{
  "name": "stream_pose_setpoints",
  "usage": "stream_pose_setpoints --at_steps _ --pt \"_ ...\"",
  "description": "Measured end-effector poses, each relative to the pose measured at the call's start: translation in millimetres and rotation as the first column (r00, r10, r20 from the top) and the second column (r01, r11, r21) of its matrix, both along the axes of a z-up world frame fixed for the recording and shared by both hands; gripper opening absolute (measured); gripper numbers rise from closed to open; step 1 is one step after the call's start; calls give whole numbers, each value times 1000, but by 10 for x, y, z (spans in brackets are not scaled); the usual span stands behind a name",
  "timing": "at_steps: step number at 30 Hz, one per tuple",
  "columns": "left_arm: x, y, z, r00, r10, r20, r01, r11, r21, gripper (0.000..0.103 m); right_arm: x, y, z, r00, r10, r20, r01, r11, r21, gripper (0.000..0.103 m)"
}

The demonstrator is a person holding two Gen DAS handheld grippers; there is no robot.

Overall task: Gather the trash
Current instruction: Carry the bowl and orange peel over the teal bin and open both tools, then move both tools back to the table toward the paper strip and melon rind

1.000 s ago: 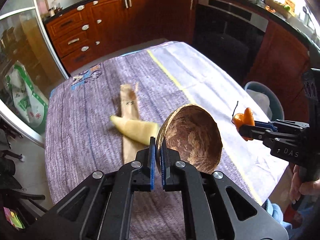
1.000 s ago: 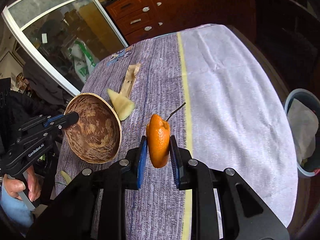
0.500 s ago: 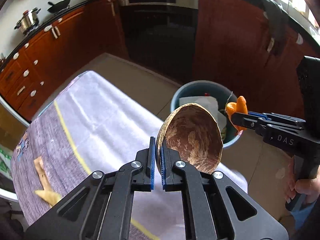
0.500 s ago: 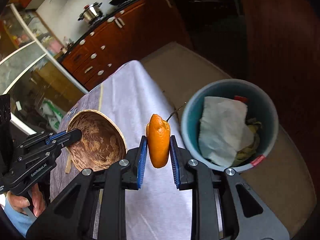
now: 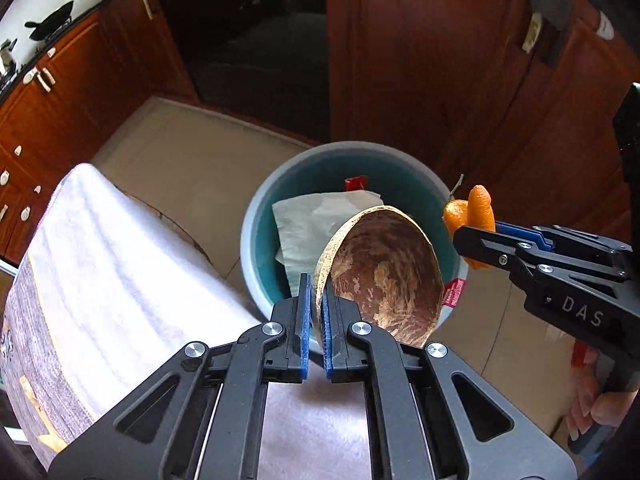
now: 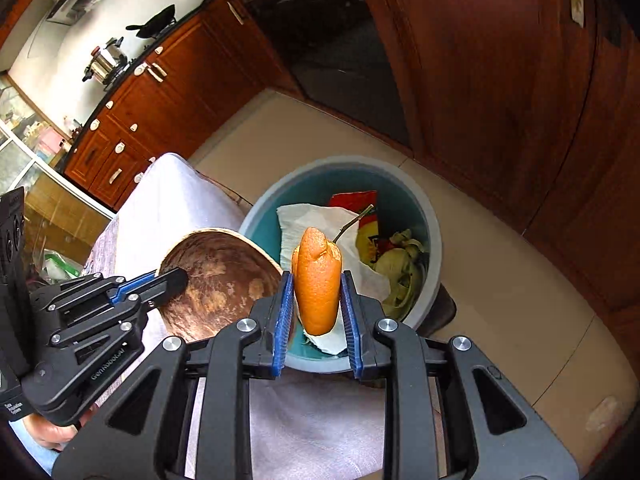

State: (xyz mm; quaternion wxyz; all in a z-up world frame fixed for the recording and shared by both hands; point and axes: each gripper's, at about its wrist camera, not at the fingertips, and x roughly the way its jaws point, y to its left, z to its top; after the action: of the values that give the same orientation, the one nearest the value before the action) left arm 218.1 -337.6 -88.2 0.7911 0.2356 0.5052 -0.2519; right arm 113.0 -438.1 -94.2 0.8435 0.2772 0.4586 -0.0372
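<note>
My left gripper (image 5: 314, 304) is shut on the rim of a brown coconut shell half (image 5: 384, 272), held over the near edge of a grey-blue bin (image 5: 340, 152). The same shell (image 6: 216, 280) and left gripper (image 6: 176, 280) show at the left of the right wrist view. My right gripper (image 6: 316, 300) is shut on a piece of orange peel (image 6: 318, 280) with a thin stalk, hanging above the bin (image 6: 434, 240). In the left wrist view that peel (image 5: 476, 212) sits beside the bin's right rim.
The bin holds white paper (image 6: 304, 220), a red-yellow wrapper (image 6: 368, 216) and greenish peelings (image 6: 400, 264). A table with a white and grey cloth (image 5: 100, 264) lies to the left. Dark wooden cabinets (image 5: 440, 60) and an oven (image 5: 240, 20) stand behind. A hand (image 5: 596, 412) holds the right gripper.
Both grippers have swung away from the table to the bin on the floor, carrying the coconut shell and the orange peel. The bin now sits right under them.
</note>
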Motion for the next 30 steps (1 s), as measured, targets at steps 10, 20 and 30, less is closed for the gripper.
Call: stream_pose_setpoints --at_steps 10,20,30 --pt "74 -12 -195 1000 19 -5 -19 1000 22 54 113 -34 -88 1000 5 -27 -4 1000 1 38" --pt "-31 170 49 998 49 35 -49 999 -5 83 105 6 10 1000 -26 -17 25 1000 -2 82" --pt "-230 332 147 997 76 20 -75 996 -37 96 -5 85 66 997 -46 -61 45 999 -4 85"
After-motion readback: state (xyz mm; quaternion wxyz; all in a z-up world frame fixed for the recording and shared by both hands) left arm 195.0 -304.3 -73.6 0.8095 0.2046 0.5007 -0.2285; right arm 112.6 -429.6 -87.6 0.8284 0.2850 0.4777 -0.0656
